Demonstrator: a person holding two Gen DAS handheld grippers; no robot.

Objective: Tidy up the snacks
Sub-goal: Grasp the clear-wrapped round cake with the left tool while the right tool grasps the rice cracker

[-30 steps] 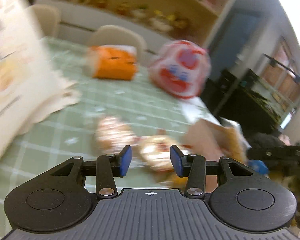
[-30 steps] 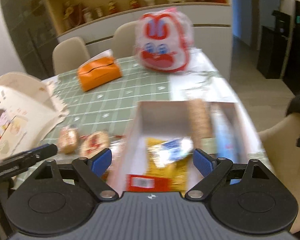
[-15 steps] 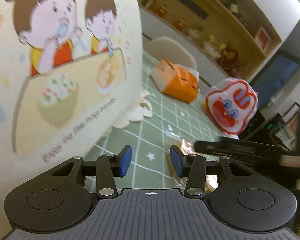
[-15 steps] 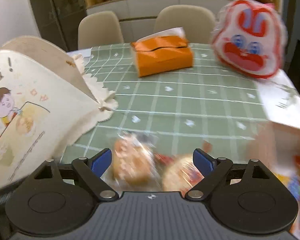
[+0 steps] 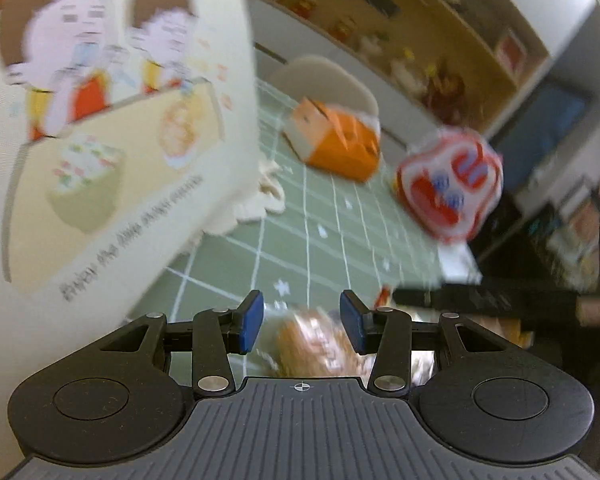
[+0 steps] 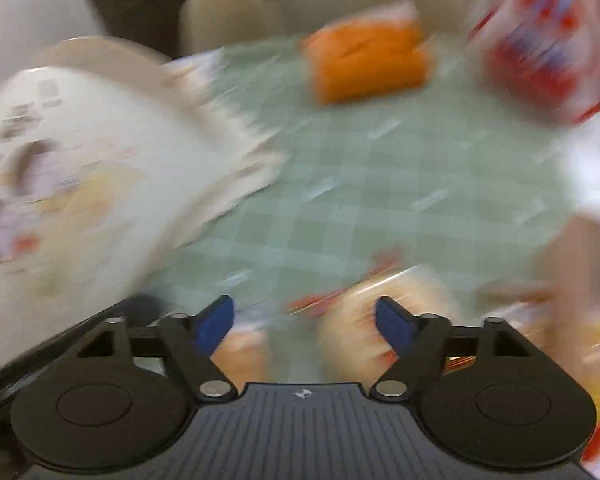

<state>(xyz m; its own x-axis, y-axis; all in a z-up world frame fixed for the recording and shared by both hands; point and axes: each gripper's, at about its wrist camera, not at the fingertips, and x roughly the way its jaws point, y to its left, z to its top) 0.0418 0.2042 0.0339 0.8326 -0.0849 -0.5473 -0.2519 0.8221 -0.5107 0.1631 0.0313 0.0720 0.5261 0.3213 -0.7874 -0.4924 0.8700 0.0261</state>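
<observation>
A home dining room: checked tablecloth (image 5: 332, 216), chair (image 5: 324, 76), knick-knack shelves (image 5: 440, 28).

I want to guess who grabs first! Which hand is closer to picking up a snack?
Probably the left. The left gripper is open with one wrapped snack lined up between its fingers. The right gripper is open too, but its view is blurry, with snacks off to both sides.
</observation>
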